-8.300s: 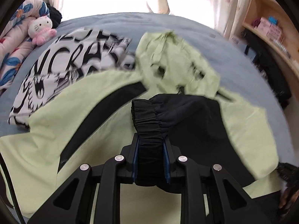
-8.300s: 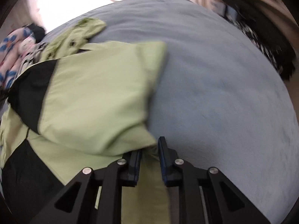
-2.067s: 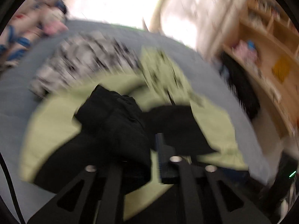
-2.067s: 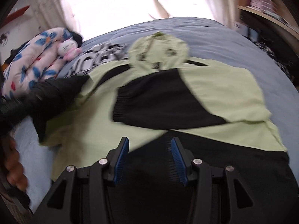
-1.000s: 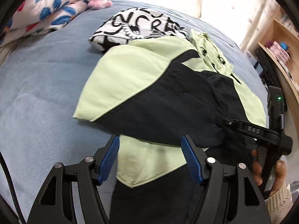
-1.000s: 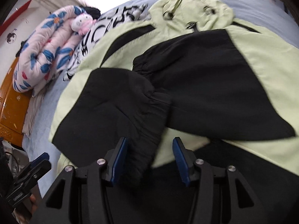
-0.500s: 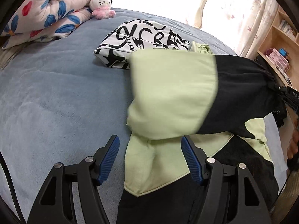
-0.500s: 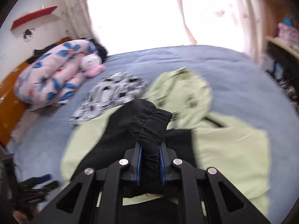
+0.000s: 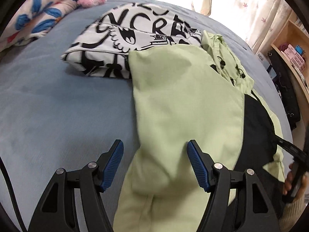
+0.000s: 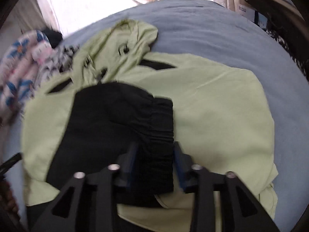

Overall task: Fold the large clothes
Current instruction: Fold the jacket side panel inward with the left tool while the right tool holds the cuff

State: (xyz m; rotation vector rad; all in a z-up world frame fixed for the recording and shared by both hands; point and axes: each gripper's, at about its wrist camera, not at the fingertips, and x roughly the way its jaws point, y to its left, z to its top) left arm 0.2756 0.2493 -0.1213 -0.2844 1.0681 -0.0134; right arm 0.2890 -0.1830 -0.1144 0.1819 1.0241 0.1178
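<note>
The left gripper (image 9: 155,161) hangs with its jaws wide apart over the near left edge of the light green and black jacket (image 9: 185,104), pads clear of the cloth. The jacket lies on the blue bed cover (image 9: 58,106). Far left sits a folded black-and-white printed garment (image 9: 131,38), touching the jacket's far edge.
</note>
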